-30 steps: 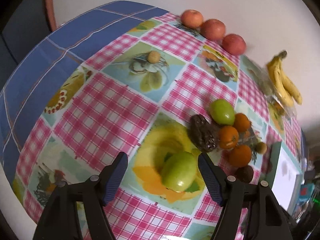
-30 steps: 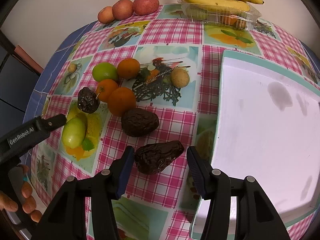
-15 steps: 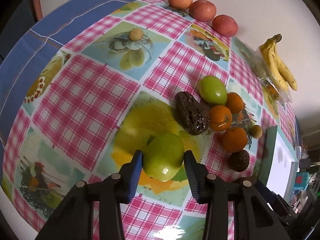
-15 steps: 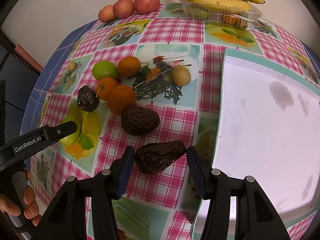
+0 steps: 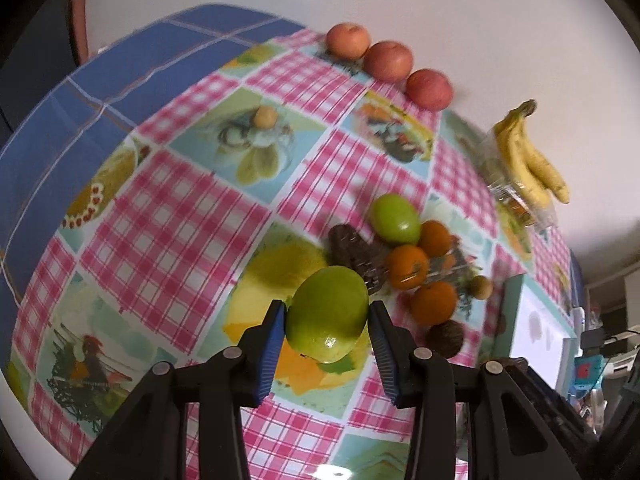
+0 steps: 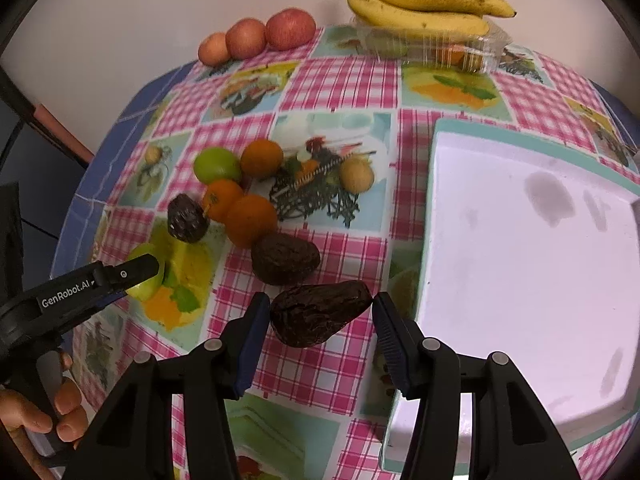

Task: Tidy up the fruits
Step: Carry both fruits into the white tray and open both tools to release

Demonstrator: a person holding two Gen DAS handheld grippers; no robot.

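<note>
Bananas (image 6: pixel 424 8) on pkg (image 6: pixel 436 48), rear.
</note>
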